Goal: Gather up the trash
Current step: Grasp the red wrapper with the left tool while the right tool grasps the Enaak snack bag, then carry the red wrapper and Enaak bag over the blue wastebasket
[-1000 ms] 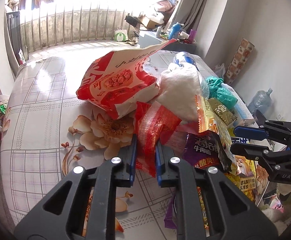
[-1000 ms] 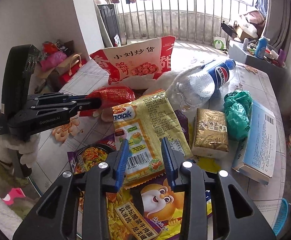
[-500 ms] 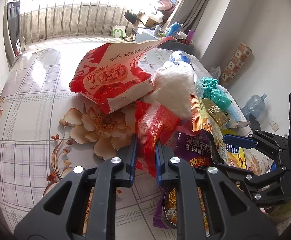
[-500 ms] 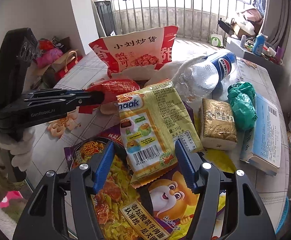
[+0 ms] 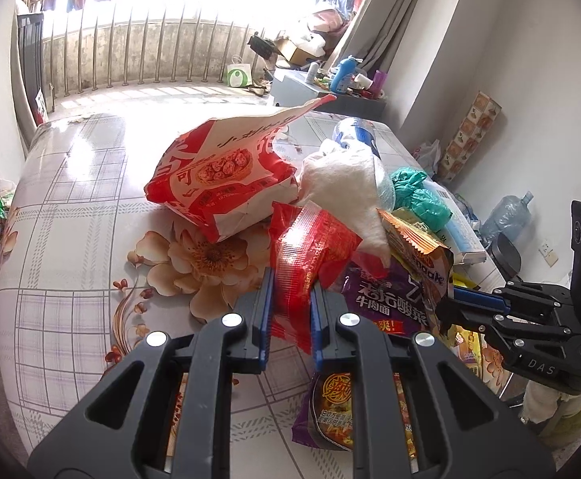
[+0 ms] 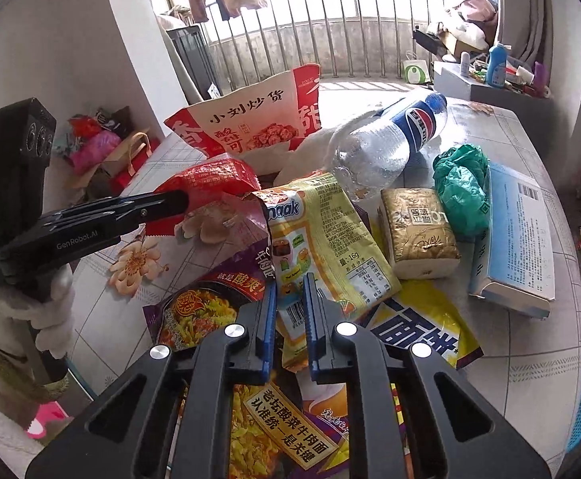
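- Yellow "naak" snack packet – right gripper has just been closing and now pinches its barcode end.
- Red wrapper – clamped in left gripper.
- Pepsi bottle lies behind.

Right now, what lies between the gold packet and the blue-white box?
In the right wrist view, a crumpled green plastic bag sits between the gold packet and the blue-white box.
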### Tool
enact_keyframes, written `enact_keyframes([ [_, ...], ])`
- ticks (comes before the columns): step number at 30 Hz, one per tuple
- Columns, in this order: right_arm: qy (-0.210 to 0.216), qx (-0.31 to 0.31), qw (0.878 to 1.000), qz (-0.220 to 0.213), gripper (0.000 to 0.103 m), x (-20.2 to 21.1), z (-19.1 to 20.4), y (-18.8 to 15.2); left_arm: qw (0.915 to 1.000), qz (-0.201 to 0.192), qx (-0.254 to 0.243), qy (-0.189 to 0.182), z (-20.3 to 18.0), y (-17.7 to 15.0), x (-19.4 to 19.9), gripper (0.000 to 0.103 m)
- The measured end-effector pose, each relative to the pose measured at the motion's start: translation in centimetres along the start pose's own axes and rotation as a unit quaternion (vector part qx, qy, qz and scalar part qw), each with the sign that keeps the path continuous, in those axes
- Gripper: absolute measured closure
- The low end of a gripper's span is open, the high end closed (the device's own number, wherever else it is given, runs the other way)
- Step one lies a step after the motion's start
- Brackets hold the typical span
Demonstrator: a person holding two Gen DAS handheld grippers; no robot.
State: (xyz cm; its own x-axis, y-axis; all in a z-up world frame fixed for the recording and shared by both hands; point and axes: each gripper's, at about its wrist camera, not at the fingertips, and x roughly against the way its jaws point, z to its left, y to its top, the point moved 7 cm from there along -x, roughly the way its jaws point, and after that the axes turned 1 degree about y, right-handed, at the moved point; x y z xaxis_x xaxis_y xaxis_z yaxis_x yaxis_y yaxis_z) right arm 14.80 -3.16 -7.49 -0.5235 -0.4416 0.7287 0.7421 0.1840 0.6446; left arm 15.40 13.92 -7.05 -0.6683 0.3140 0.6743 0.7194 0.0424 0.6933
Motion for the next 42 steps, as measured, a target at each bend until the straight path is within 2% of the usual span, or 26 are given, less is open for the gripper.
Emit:
enact_keyframes([
  [8,0.045,-0.069,0.995,-0.048,0.097,3.7,-2.7,0.4,0.9994,-0.024,-0.023,0.004,-2.1,1.2,2.7,0.089],
  [14,0.056,-0.100,0.990,-0.087,0.097,6.4,-4.8,0.4,0.9983,-0.042,-0.041,-0.001,-4.7,2.9,4.3,0.089],
  [21,0.054,-0.144,0.977,-0.151,0.098,10.7,-8.7,0.2,0.9962,-0.035,-0.048,-0.063,-9.3,5.3,4.1,0.089],
  [26,0.016,-0.184,0.963,-0.197,0.098,14.5,-13.3,-1.1,0.9894,0.002,-0.070,-0.127,-15.3,7.2,1.3,0.089],
  [29,-0.021,-0.218,0.950,-0.224,0.098,17.0,-16.9,-2.7,0.9809,0.036,-0.090,-0.168,-20.2,8.1,-1.3,0.089],
  [32,-0.069,-0.262,0.930,-0.248,0.097,19.6,-20.9,-4.7,0.9667,0.084,-0.103,-0.218,-26.0,8.9,-4.6,0.089],
  [34,-0.101,-0.301,0.912,-0.260,0.097,21.2,-24.0,-6.3,0.9522,0.119,-0.113,-0.258,-30.4,9.2,-7.0,0.089],
  [35,-0.111,-0.322,0.901,-0.268,0.097,22.0,-25.6,-7.3,0.9469,0.136,-0.120,-0.265,-32.5,9.1,-8.4,0.089],
  [38,-0.158,-0.373,0.871,-0.278,0.097,23.7,-29.9,-10.4,0.9300,0.182,-0.154,-0.280,-39.3,7.7,-13.0,0.089],
  [42,-0.190,-0.441,0.832,-0.279,0.097,24.1,-35.8,-15.0,0.9035,0.251,-0.194,-0.288,-47.7,3.9,-18.6,0.089],
])
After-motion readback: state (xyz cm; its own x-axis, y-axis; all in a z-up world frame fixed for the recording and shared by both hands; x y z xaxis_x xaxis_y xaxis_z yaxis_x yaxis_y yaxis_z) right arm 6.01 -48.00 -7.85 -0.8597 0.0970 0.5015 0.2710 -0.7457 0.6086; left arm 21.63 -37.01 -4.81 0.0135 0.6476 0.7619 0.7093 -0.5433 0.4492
